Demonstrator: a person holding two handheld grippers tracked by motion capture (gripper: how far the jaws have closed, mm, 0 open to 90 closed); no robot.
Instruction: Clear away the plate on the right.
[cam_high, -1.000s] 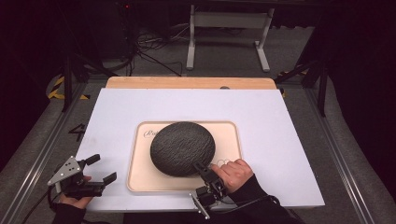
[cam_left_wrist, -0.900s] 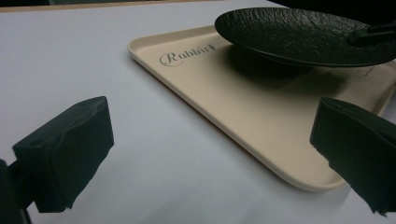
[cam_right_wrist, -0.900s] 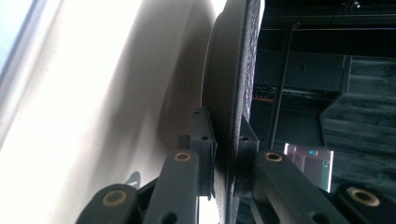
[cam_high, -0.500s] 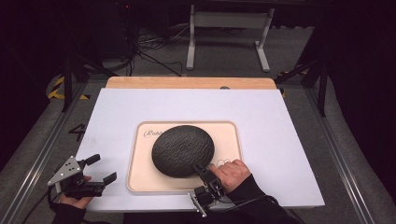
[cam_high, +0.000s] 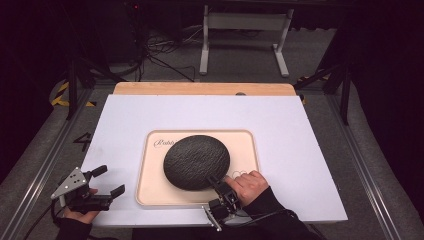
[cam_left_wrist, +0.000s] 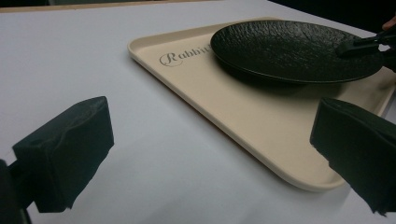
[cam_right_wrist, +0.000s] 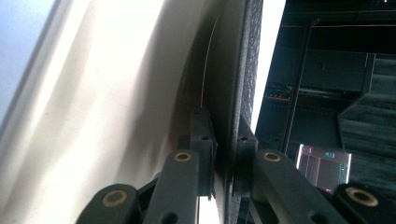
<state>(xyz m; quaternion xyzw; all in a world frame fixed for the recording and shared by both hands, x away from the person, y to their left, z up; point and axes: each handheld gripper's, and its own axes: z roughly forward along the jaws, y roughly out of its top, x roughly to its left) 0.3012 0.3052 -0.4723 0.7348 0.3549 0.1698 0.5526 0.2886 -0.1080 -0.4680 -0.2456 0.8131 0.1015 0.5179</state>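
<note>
The right gripper (cam_high: 216, 183) is clamped on the near rim of the black plate (cam_high: 196, 161), one jaw under the rim and one over it. The plate sits on the cream tray (cam_high: 248, 150), straight ahead of that gripper, with its far edge on the tray and the gripped edge seemingly a little raised.

The grip is only a thin pinch at the very edge of a wide, heavy-looking dish — if it is lifted, the weight hanging out beyond the jaws could make it pivot, slip free and drop back onto the tray. A sideways pull might drag the light tray across the white table (cam_high: 300, 130) too.

The left gripper (cam_high: 107, 182) hovers well off to the other side, its jaws spread apart with nothing between them, pointing towards the tray's near corner. Nothing stands between either gripper and the plate — the tray's low lip is the one thing to clear.
</note>
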